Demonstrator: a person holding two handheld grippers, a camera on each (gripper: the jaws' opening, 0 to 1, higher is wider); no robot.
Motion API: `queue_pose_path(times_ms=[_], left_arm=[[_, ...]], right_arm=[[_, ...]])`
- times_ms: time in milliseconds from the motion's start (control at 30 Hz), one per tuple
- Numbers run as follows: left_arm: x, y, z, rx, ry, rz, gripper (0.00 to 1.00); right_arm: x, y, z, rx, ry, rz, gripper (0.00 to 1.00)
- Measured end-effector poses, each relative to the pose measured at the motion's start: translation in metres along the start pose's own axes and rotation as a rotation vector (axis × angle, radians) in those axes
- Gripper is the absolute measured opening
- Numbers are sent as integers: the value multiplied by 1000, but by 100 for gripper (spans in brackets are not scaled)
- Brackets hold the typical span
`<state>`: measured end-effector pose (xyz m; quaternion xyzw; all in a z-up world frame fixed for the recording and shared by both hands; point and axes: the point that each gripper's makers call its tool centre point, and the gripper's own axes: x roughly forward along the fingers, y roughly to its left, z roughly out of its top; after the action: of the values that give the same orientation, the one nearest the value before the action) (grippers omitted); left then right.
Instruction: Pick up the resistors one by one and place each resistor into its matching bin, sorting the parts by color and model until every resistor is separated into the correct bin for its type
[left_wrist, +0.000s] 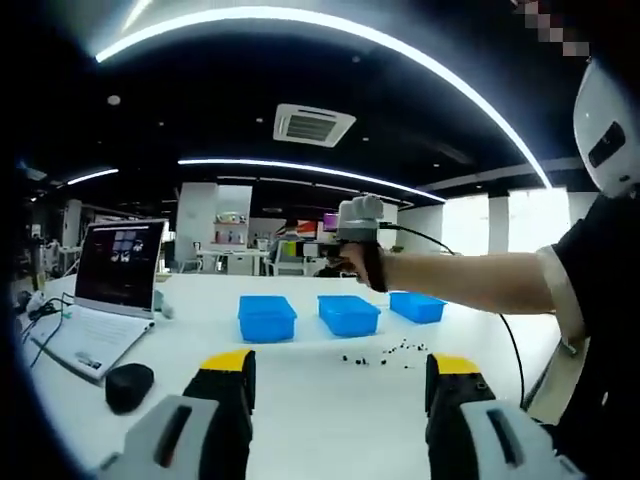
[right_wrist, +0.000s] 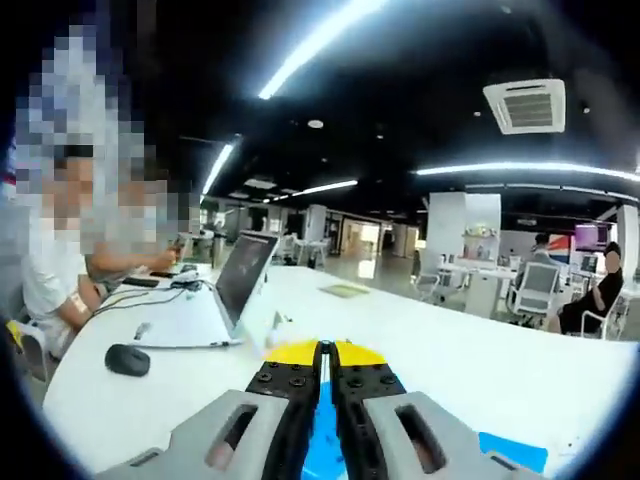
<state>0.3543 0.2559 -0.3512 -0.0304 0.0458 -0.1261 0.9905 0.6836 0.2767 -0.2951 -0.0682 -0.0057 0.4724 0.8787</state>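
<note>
Ahead of our left hand-held gripper (left_wrist: 340, 385), whose jaws stood wide apart, we saw an open laptop (left_wrist: 112, 290) and a black mouse (left_wrist: 129, 386) off to its left on the white worktop (left_wrist: 330, 420). Three blue bins (left_wrist: 347, 314) sat straight ahead, with dark resistors (left_wrist: 385, 354) scattered just before them. Our right hand-held gripper (right_wrist: 324, 375) had its jaws pressed together, gripping nothing we could see.

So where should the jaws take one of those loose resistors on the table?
Pick a stray resistor at the pile's near edge, apart from the main cluster. Come from straight above with the open left gripper; they lie flat on the table. Details are too small to tell.
</note>
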Motion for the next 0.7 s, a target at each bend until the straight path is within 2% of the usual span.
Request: queue_pose_path(times_ms=[200, 367, 500, 700], left_arm=[[-3, 2, -1, 3, 3, 14, 70], [-3, 4, -1, 0, 3, 21, 70], [-2, 2, -1, 1, 2, 19, 70], [1, -2, 3, 2, -6, 6, 70]], right_arm=[[18, -4, -16, -16, 43, 4, 7], [20, 0, -19, -23, 50, 11, 7], [20, -5, -13, -23, 28, -20, 27], [-1, -2, -4, -23, 4, 7, 33]])
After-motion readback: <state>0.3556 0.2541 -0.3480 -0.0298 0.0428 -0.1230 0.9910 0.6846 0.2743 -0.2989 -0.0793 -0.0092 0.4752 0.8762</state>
